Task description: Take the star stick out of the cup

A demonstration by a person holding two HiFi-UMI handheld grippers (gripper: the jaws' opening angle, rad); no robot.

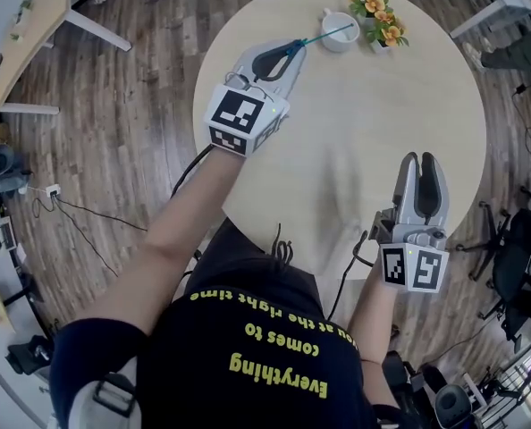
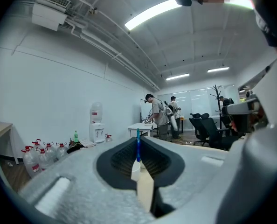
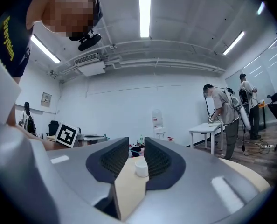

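A: Starting at the left, with the left gripper [image 1: 294,50]: reached far out over the round table [image 1: 355,141] and clenched on the star stick [image 1: 324,37]. Pads nearly meeting, with only the thin teal shaft between them.

B: Why pinch the near end rather than up by the cup [image 1: 335,43]?

A: Probably to keep the jaws clear of the rim. Also leaves room to draw back along the shaft's own slant.

B: And where to find the stick?

A: Not yet out. Far end lying across the cup's rim, near end in the left jaws, slanting between the two. No telling the star itself from here.

B: Anything further right of the cup?

A: A small pot of orange flowers [image 1: 379,14], just beside it. Close enough to favour pulling toward the body, not sideways.

B: Then the right gripper [image 1: 423,161]?

A: Parked well apart from all that, at the near right edge of the table, aimed up toward the cup. Presumably kept back because this looks like a one-handed job. Partly open, with a modest gap between the pads. Gripping nothing and touching nothing, with just the distant cup showing through the gap.
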